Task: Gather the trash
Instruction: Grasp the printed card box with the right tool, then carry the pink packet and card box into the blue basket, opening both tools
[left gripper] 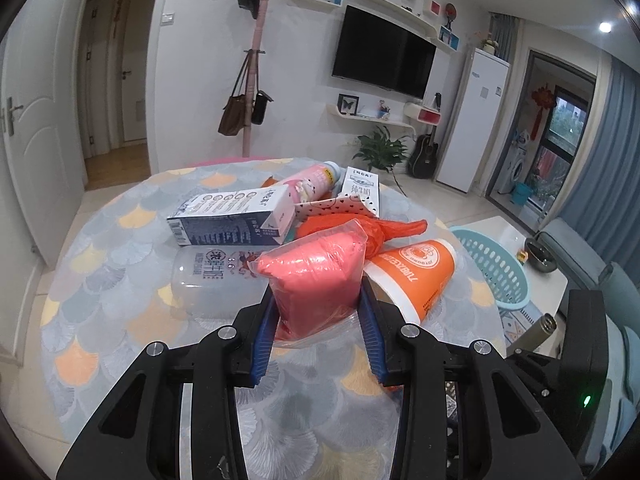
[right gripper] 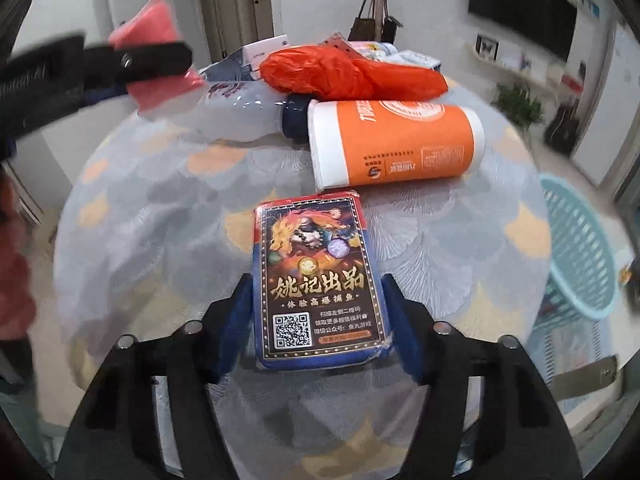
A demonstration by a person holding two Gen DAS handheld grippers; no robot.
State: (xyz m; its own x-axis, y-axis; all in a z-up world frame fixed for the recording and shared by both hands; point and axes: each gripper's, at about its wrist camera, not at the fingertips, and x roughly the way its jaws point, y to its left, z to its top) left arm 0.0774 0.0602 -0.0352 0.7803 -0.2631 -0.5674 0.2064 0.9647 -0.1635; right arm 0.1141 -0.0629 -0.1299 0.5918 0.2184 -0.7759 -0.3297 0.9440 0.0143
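Note:
My left gripper [left gripper: 318,300] is shut on a pink packet in clear plastic wrap [left gripper: 316,276] and holds it above the round table [left gripper: 112,304]. The left gripper and packet also show at the upper left of the right wrist view [right gripper: 156,56]. My right gripper [right gripper: 316,284] is shut on a playing-card box [right gripper: 318,284] with a dragon picture, just above the table. On the table lie an orange paper cup [right gripper: 396,140], an orange plastic bag [right gripper: 352,70], a clear plastic bottle [left gripper: 212,276], a milk carton [left gripper: 236,216] and a pink bottle [left gripper: 312,184].
A turquoise plastic basket [right gripper: 580,248] stands to the right of the table, also in the left wrist view [left gripper: 492,264]. A second small carton [left gripper: 362,190] and a patterned box [left gripper: 332,206] sit at the table's far side. A coat stand [left gripper: 256,64] is behind.

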